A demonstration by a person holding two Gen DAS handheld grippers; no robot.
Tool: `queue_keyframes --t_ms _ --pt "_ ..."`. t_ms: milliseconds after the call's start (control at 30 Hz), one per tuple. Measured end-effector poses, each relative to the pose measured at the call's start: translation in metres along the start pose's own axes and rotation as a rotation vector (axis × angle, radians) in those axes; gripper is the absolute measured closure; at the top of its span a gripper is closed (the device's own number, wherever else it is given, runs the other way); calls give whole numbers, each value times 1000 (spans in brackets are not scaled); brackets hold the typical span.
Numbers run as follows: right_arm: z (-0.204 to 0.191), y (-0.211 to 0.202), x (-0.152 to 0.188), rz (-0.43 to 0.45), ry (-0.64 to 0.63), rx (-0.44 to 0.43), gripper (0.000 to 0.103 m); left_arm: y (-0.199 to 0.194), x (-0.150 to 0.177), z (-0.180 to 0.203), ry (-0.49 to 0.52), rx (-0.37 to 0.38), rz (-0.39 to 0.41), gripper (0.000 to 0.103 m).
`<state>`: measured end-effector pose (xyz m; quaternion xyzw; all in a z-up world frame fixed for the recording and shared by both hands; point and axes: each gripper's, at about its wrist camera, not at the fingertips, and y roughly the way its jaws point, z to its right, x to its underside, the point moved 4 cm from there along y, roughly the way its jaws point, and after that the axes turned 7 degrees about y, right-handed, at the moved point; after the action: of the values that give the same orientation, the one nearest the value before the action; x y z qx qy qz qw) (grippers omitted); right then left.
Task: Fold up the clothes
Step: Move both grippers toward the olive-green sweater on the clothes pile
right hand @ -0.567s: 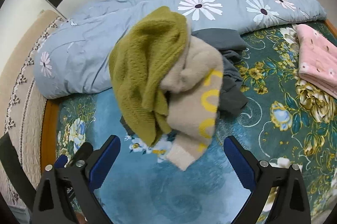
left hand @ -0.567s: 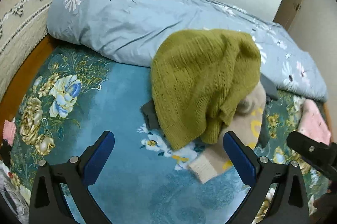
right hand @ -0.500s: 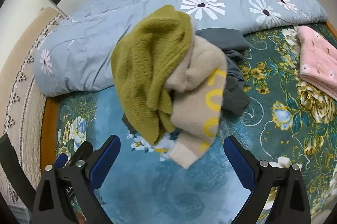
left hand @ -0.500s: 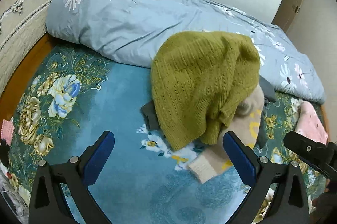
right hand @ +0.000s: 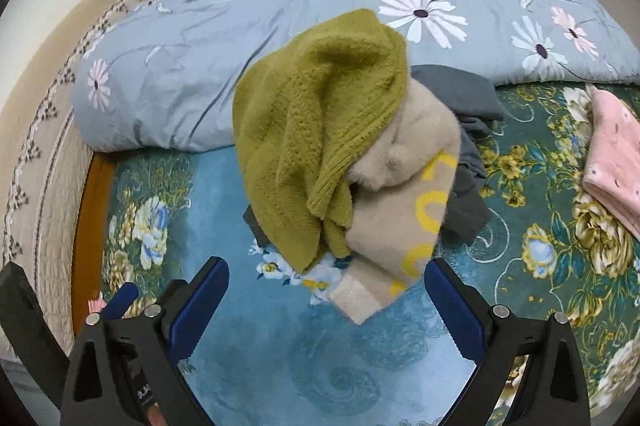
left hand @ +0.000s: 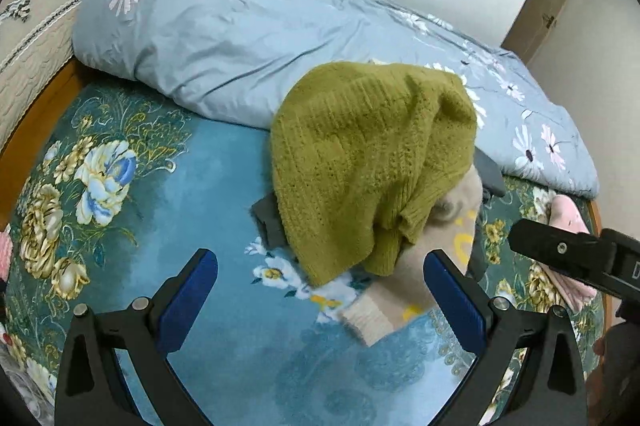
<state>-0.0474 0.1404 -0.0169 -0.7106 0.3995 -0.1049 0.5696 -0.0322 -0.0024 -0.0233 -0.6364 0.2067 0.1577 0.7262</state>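
A pile of clothes lies on the bed. On top is an olive-green knit sweater (left hand: 360, 162) (right hand: 320, 130). Under it sits a beige fleece garment with yellow letters (left hand: 452, 226) (right hand: 404, 202), and a dark grey garment (right hand: 460, 106) (left hand: 268, 222) lies at the bottom. My left gripper (left hand: 320, 290) is open just short of the pile, nothing between its fingers. My right gripper (right hand: 326, 300) is open too, in front of the beige garment's cuff. The right gripper's black body shows at the right edge of the left wrist view.
A teal floral bedspread (left hand: 120, 178) (right hand: 560, 226) covers the bed. A rolled light-blue floral duvet (left hand: 224, 34) (right hand: 240, 26) lies behind the pile. A folded pink garment (right hand: 616, 158) (left hand: 568, 218) rests at the right. Wooden bed frame (right hand: 86, 210) and quilted headboard at the left.
Both grippers have drawn slightly nearer the pile, which looms a little larger and lower in both views. Both stay open. The clothes have not moved.
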Motion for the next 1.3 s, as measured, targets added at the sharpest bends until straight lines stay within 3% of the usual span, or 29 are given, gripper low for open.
queue_keyframes --t_ms 500,1300 --pt "-6 19 -28 -69 -64 10 4 24 -8 11 -84 -27 -27 0" --pt "-16 66 -66 -98 -84 -3 12 88 -32 5 -180 72 -86 0"
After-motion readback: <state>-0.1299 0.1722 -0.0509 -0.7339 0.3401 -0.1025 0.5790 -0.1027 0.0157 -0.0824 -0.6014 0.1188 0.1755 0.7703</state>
